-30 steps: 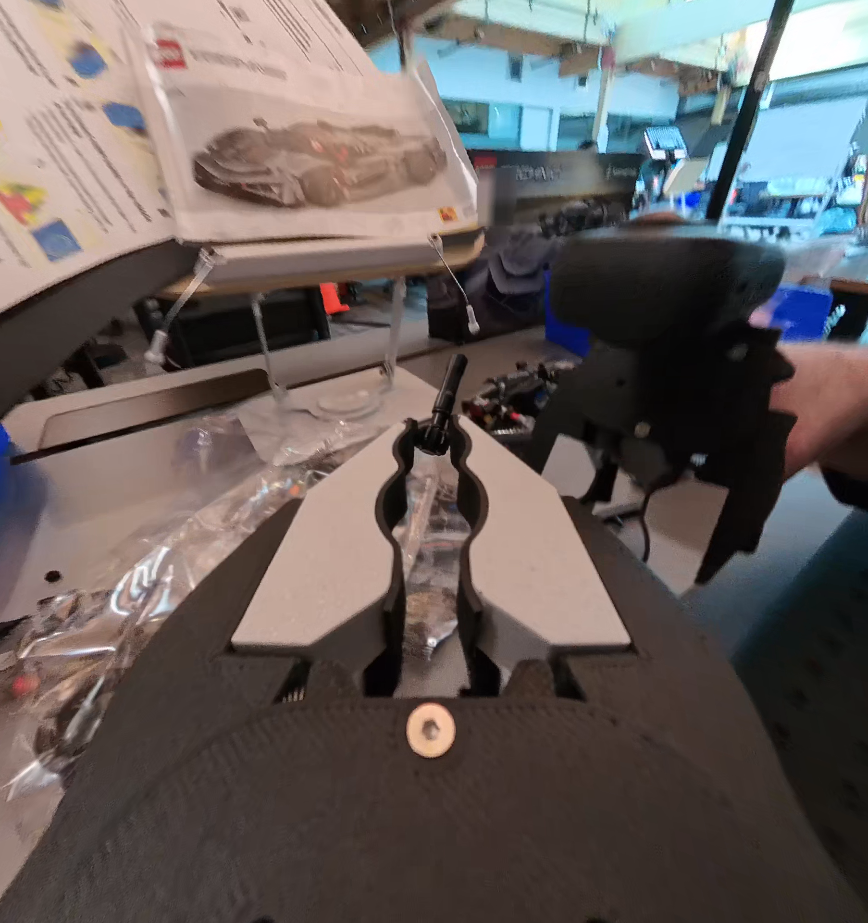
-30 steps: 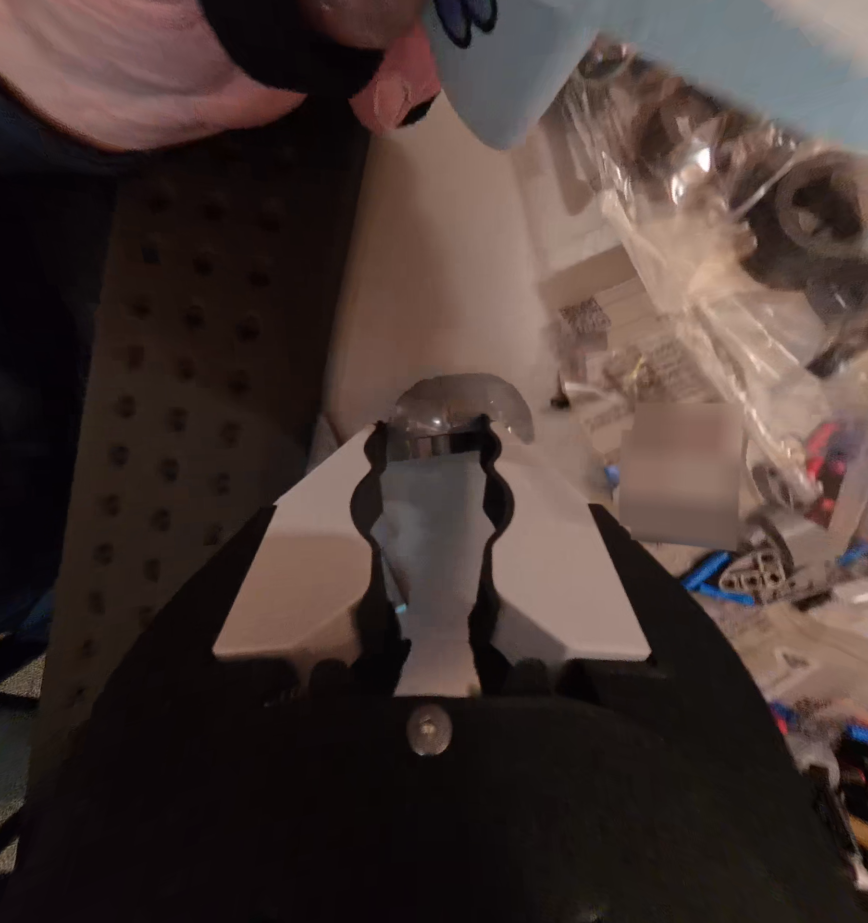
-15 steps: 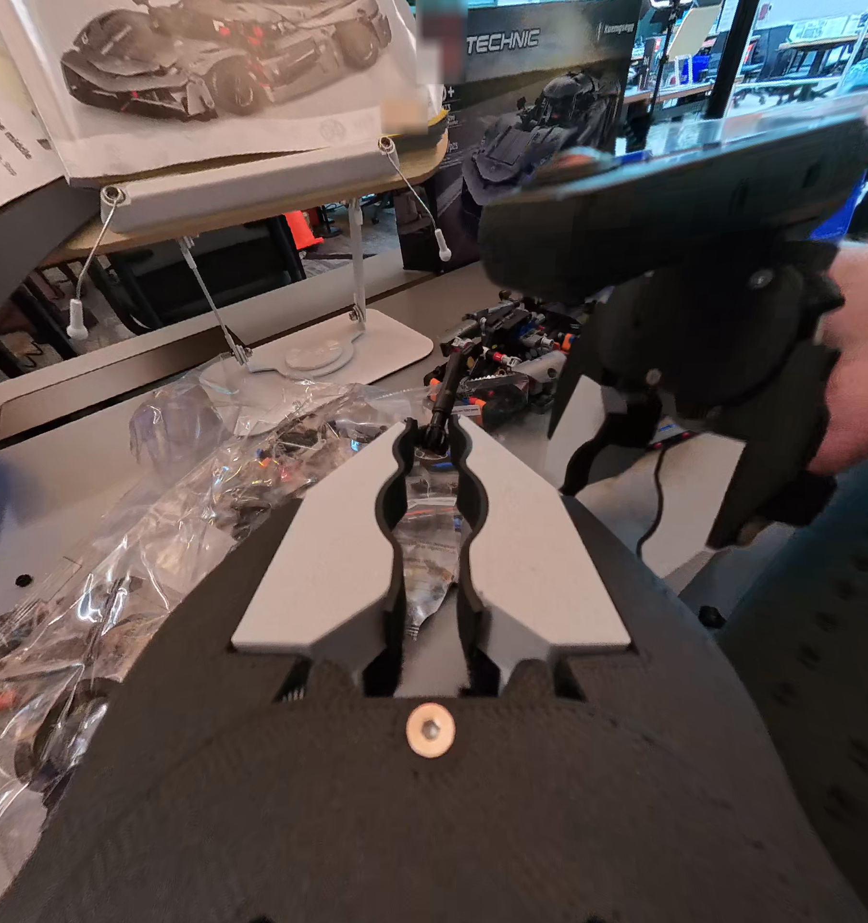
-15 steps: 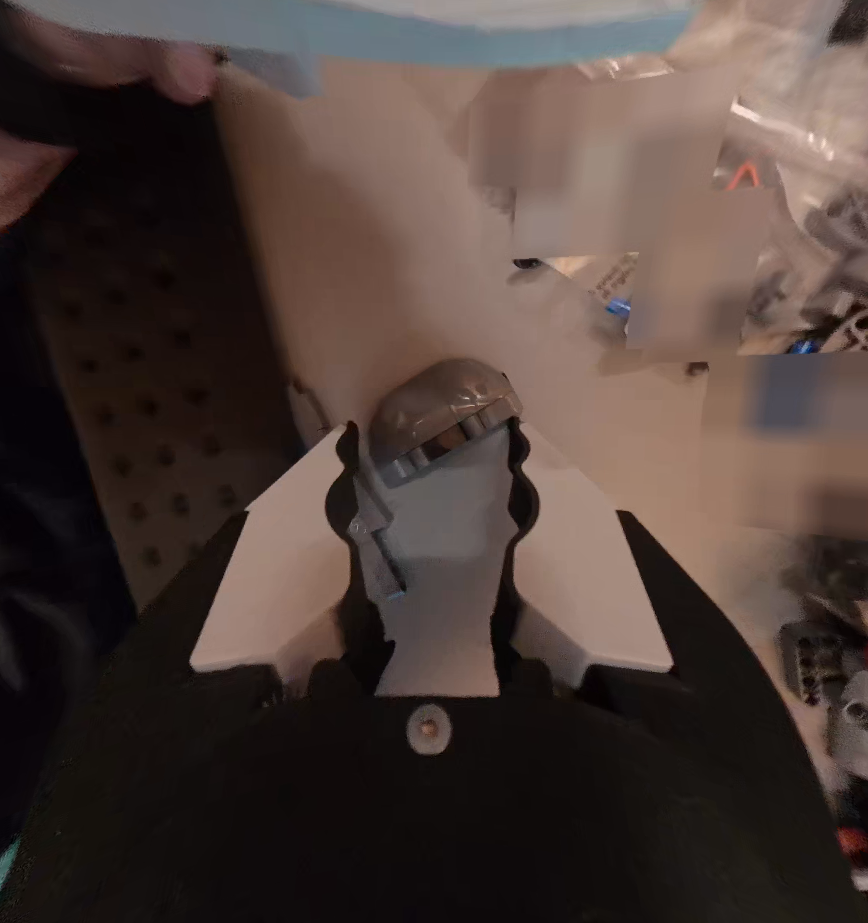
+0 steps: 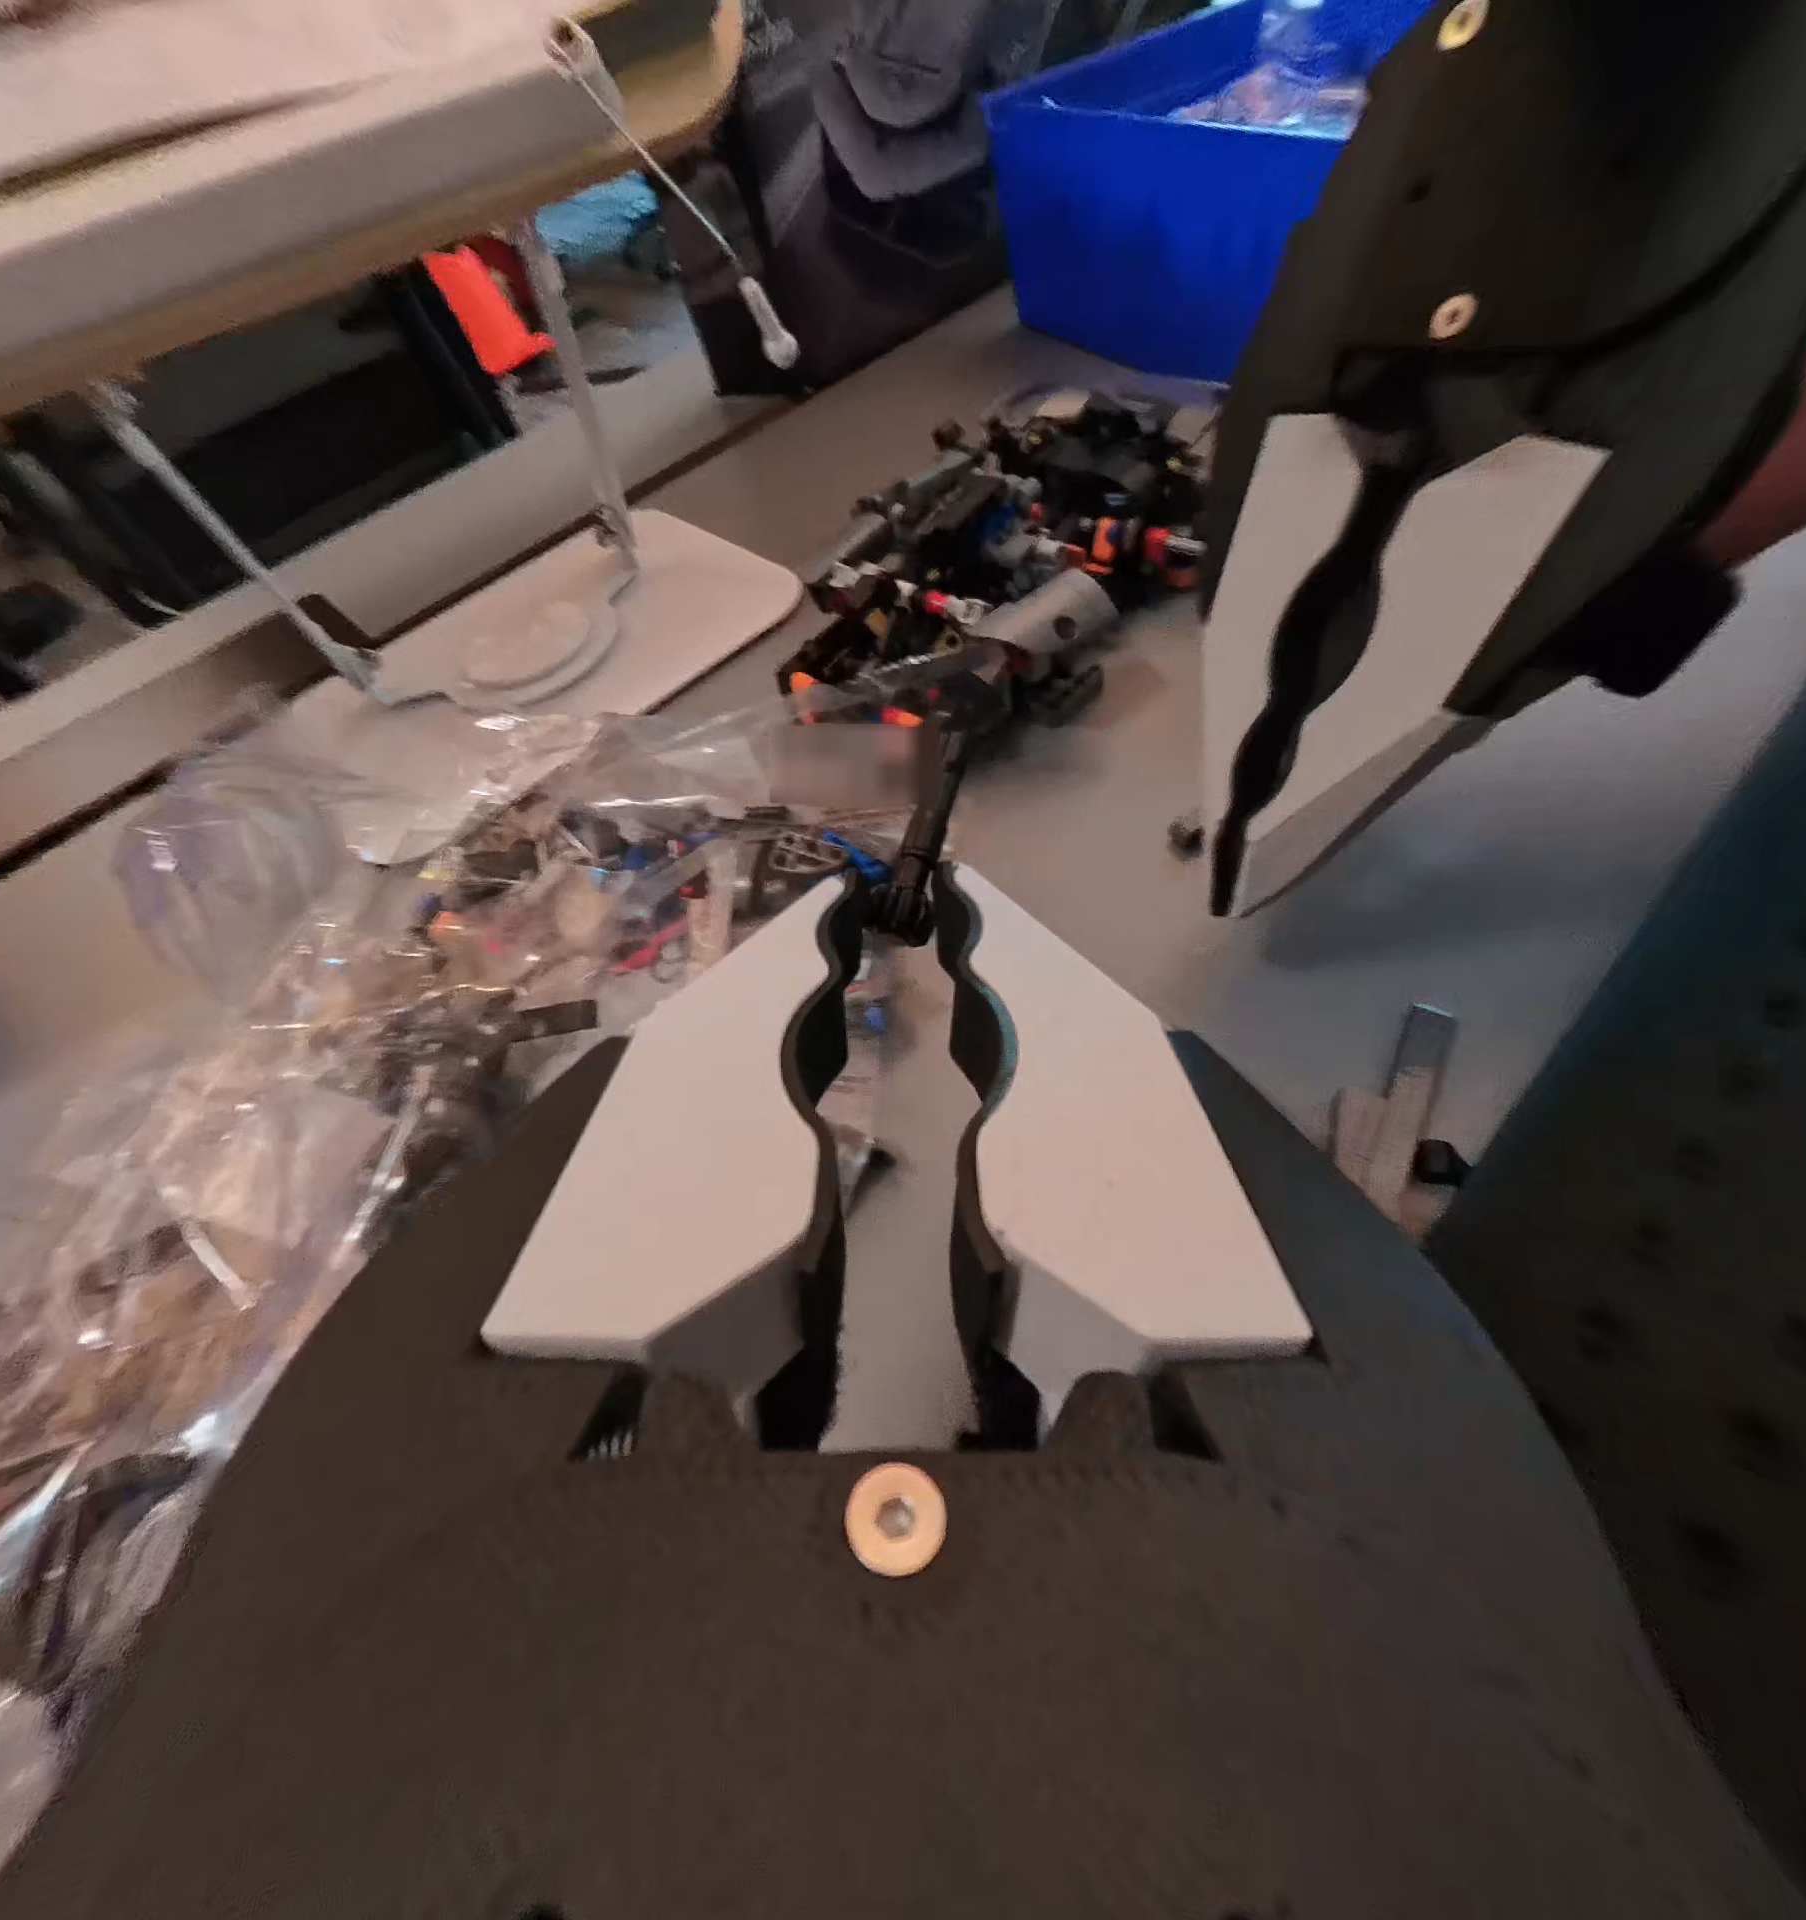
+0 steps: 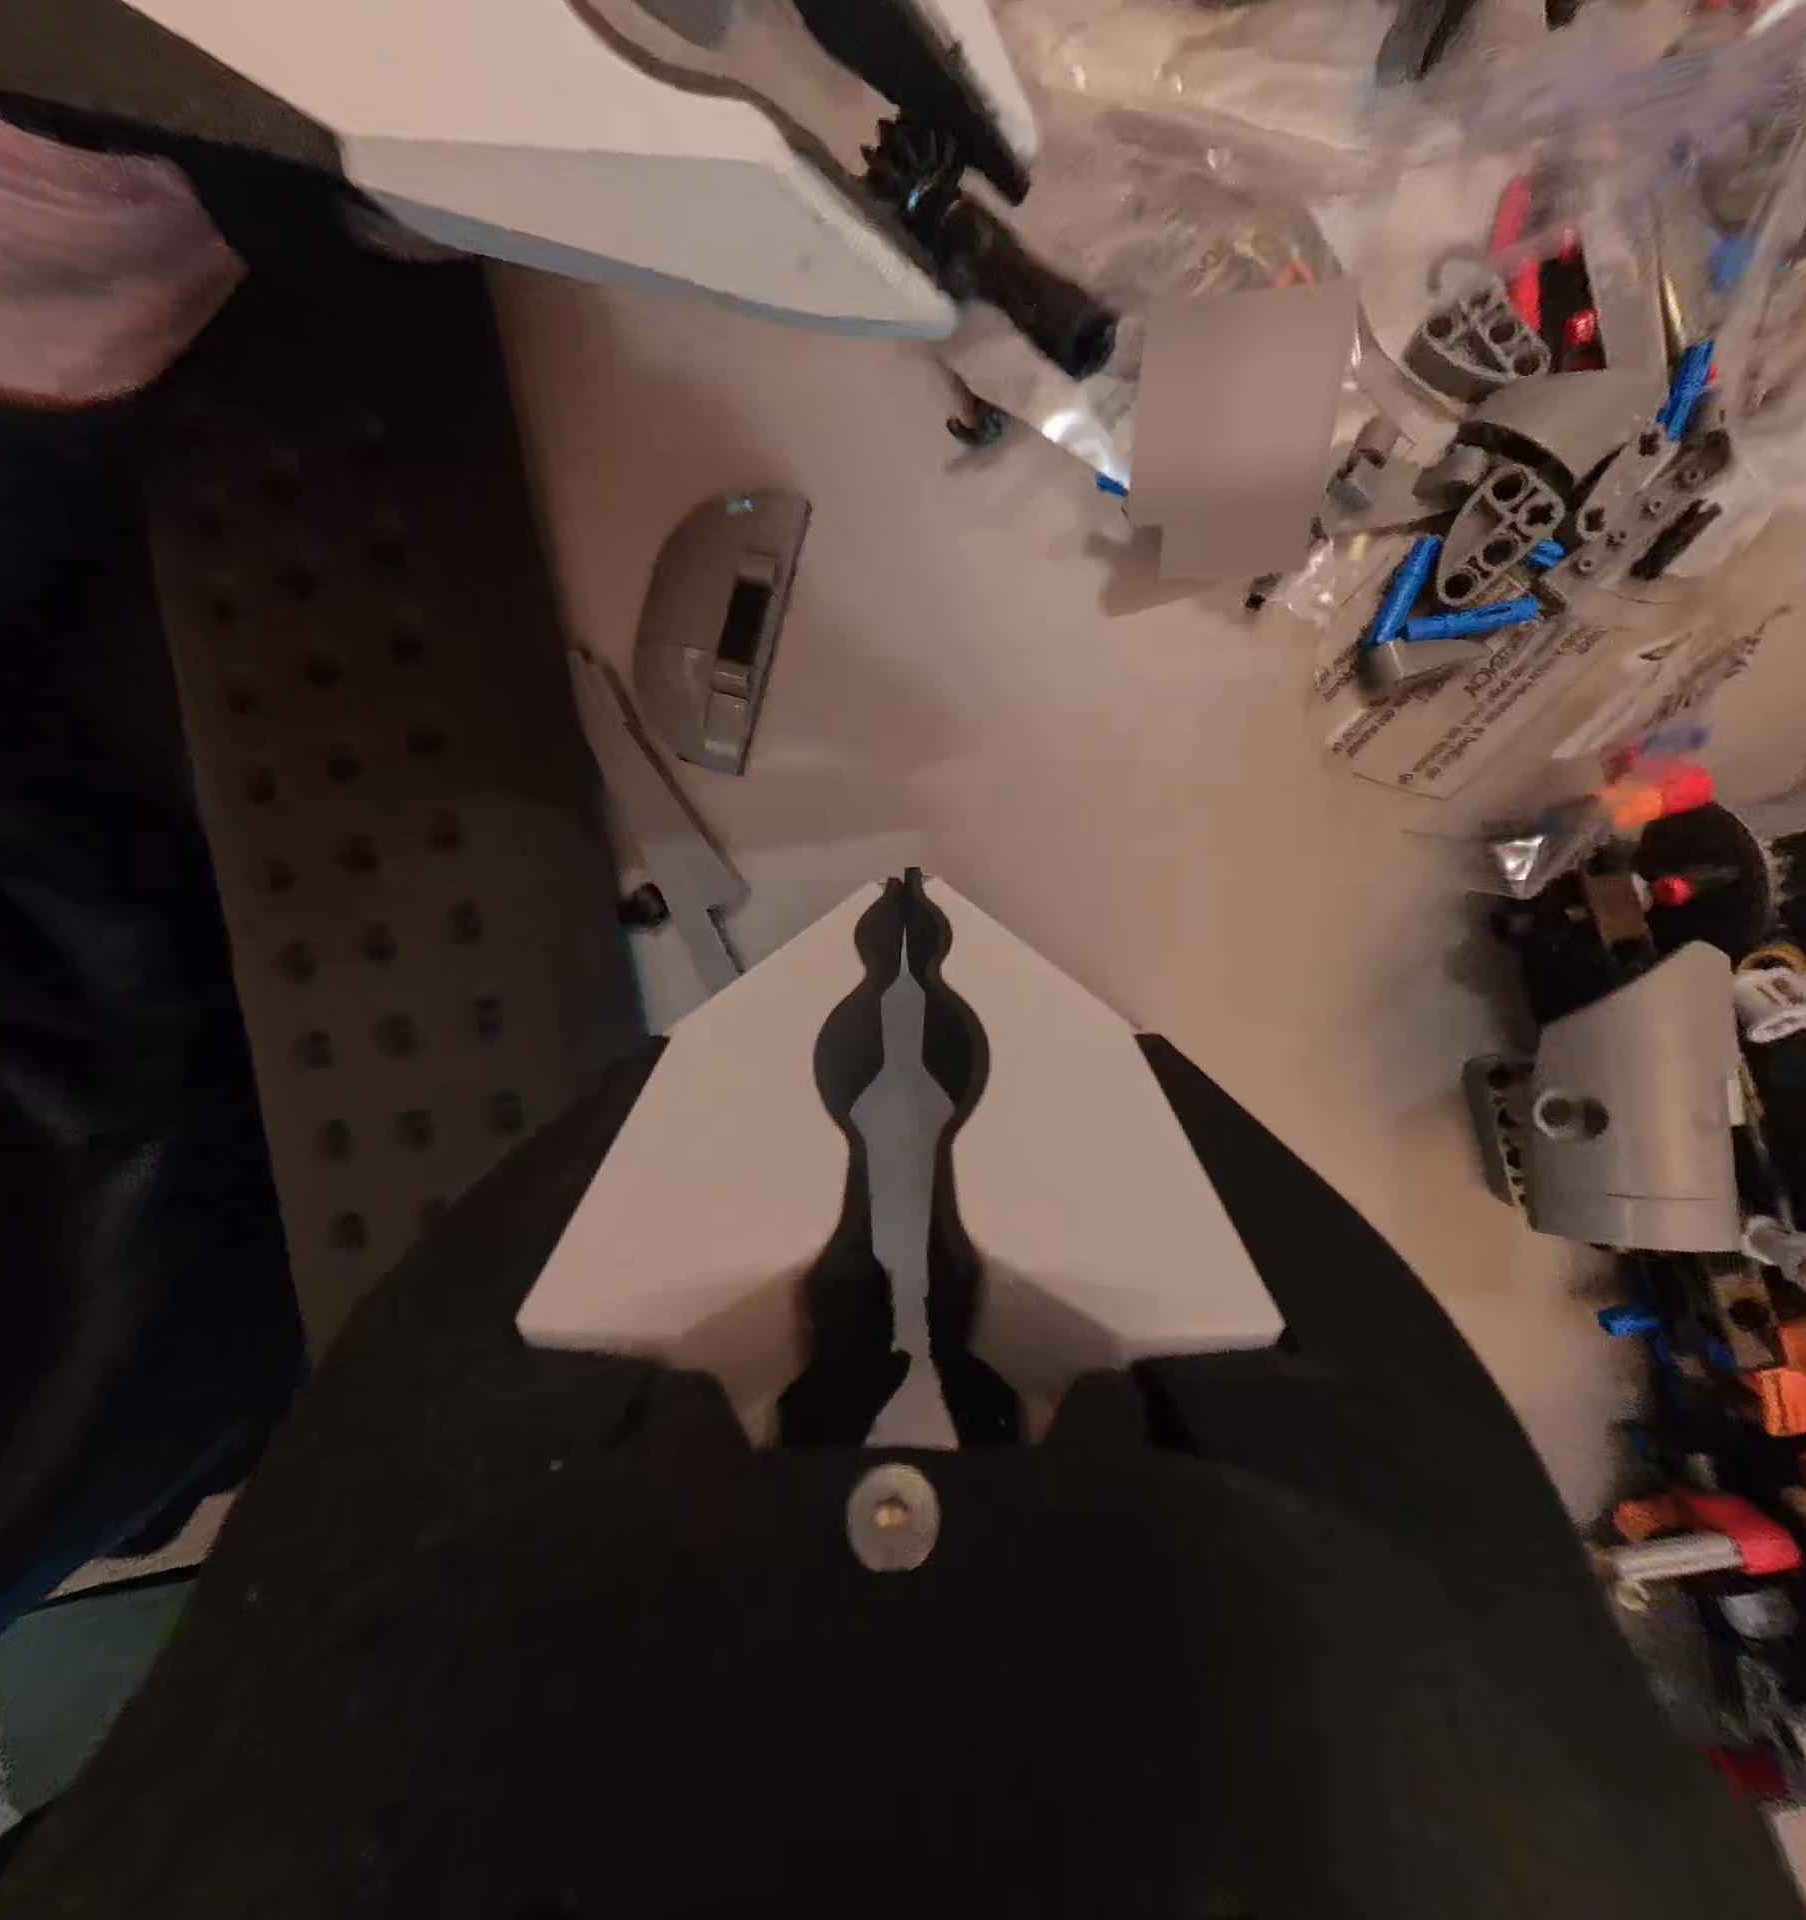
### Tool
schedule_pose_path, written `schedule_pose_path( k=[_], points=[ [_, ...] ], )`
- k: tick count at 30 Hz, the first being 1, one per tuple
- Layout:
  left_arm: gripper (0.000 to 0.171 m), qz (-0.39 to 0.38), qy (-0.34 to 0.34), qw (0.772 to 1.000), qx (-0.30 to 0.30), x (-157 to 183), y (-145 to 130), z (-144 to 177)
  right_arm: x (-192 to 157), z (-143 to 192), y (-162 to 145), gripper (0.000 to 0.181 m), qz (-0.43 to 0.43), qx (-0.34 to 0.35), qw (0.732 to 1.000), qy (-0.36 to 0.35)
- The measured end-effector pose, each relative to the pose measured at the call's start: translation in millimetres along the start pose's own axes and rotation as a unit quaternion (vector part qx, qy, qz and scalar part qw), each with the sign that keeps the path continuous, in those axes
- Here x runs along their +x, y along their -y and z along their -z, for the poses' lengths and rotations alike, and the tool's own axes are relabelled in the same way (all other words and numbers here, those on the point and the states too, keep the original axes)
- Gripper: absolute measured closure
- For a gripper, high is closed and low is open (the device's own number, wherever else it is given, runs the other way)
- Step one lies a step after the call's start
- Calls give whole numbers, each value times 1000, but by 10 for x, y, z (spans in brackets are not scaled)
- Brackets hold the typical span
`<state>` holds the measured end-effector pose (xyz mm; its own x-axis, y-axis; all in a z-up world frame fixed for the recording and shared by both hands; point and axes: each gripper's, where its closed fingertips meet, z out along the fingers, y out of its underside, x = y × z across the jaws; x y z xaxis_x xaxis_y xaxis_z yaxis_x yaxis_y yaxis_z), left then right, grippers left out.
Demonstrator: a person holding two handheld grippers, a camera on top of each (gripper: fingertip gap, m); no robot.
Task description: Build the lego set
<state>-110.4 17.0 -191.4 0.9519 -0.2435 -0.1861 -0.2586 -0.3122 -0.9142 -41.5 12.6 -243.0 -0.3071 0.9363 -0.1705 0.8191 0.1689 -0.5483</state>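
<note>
My left gripper (image 5: 904, 902) is shut on the toothed end of a black axle piece (image 5: 930, 821), which sticks out forward above the table. It also shows at the top of the right wrist view (image 6: 940, 197), with the black axle piece (image 6: 1024, 291) in it. My right gripper (image 6: 909, 883) is shut with nothing between its pads. It hangs tips down in the left wrist view (image 5: 1226, 894). A grey curved lego piece (image 6: 722, 623) lies loose on the table ahead of it. The partly built car (image 5: 1003, 561) stands behind.
Clear bags of loose parts (image 5: 411, 987) cover the table's left side and show in the right wrist view (image 6: 1501, 468). A booklet stand (image 5: 608, 634) and a blue bin (image 5: 1138, 208) stand at the back. A dark perforated mat (image 6: 338, 727) borders the table. The gap from one gripper's tips to the other's is roughly 9 centimeters.
My right gripper opened, let the grey curved piece go onto the table, then shut on air. My left gripper kept the black axle and tilted down toward the table.
</note>
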Motion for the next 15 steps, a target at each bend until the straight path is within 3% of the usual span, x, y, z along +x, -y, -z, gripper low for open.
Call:
schedule_pose_path(
  k=[1, 2, 3, 4, 6, 8, 10, 15],
  points=[
    [161, -4, 15, 1000, 9, -45, 36, 29, -48, 16, 54, 181, -4, 17, 1000, 5],
    [161, 3, 18, 1000, 17, -70, 53, 48, -105, 2, 106, 169, -8, 24, 1000, 7],
    [161, 15, 15, 1000, 18, -86, 43, 48, -161, -50, 147, 146, -9, 22, 1000, 4],
    [161, 24, 20, 999, 18, -123, 37, 54, -230, -140, 188, 133, -9, 14, 1000, 1],
    [161, 26, 48, 998, 31, -230, 77, 108, -401, -386, 280, 126, -3, 0, 1000, 0],
    [161, 38, 64, 997, 34, -307, 66, 143, -420, -611, 299, 127, 8, -29, 999, -36],
    [161, 50, 79, 995, 39, -383, 59, 186, -382, -710, 329, 146, 26, -36, 996, -74],
    [161, 61, 54, 996, 26, -336, -4, 139, -255, -589, 192, 148, 35, -48, 994, -88]
  ],
)
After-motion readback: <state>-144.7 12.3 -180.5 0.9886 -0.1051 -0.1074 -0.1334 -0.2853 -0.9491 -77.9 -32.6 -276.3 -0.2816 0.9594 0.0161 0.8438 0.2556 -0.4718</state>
